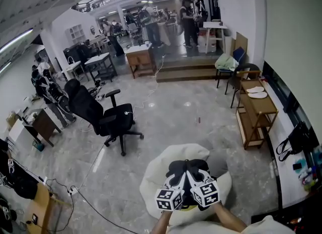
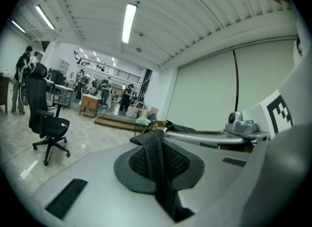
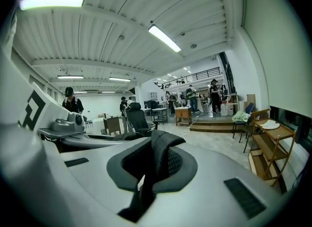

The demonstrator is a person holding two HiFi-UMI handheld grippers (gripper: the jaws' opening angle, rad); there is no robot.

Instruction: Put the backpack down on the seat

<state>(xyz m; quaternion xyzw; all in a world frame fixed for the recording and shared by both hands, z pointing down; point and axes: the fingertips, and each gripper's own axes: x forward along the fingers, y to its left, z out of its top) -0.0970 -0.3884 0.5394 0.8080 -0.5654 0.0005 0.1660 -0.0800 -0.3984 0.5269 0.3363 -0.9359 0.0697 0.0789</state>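
In the head view both grippers are side by side at the bottom centre, over a white beanbag seat (image 1: 156, 170). The left gripper (image 1: 177, 178) and the right gripper (image 1: 196, 177) each clamp a black mesh strap of the backpack (image 1: 187, 166), which hangs between them above the beanbag. In the left gripper view the left gripper (image 2: 157, 145) is shut on a black mesh strap (image 2: 157, 165). The right gripper view shows the right gripper (image 3: 157, 148) shut on the other mesh strap (image 3: 163, 155). Most of the backpack's body is hidden below the grippers.
A black office chair (image 1: 103, 117) stands on the floor to the left. A wooden shelf unit (image 1: 256, 112) lines the right wall, with chairs (image 1: 236, 72) behind it. A low step (image 1: 186, 72), desks and several people are at the far end. Cables (image 1: 95, 208) run across the floor.
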